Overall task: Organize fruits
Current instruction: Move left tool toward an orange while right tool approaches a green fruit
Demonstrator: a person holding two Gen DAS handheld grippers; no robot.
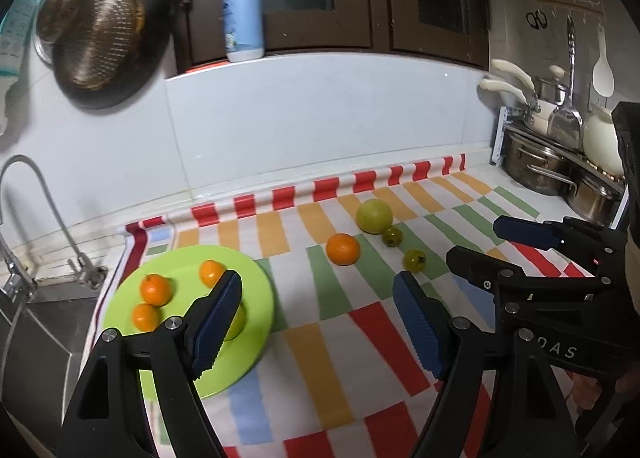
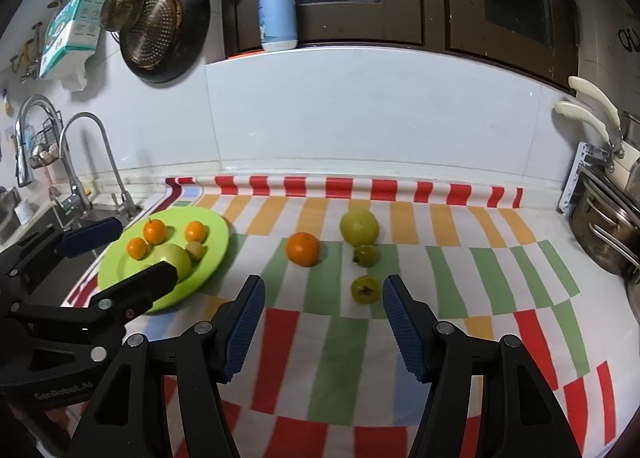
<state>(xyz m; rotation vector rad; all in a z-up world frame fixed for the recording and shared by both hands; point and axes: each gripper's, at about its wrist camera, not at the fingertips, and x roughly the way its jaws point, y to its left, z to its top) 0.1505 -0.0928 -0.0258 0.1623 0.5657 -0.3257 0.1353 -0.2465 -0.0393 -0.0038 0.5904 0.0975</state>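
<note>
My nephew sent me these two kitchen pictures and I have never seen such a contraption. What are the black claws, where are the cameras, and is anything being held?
There is no robot: a person holds a handheld gripper in each hand, each carrying a wide-angle camera looking along its jaws. One picture comes from the left gripper, the other from the right gripper. Both stand open and hold nothing. On the striped tablecloth a green plate holds three small oranges, a green fruit and a small tan one. Off the plate lie an orange, a large green fruit and two small green fruits.

Lime-green plate [image 2: 212,254], orange mandarins [image 2: 154,231], red-orange-green-blue checked cloth [image 2: 348,358].
</note>
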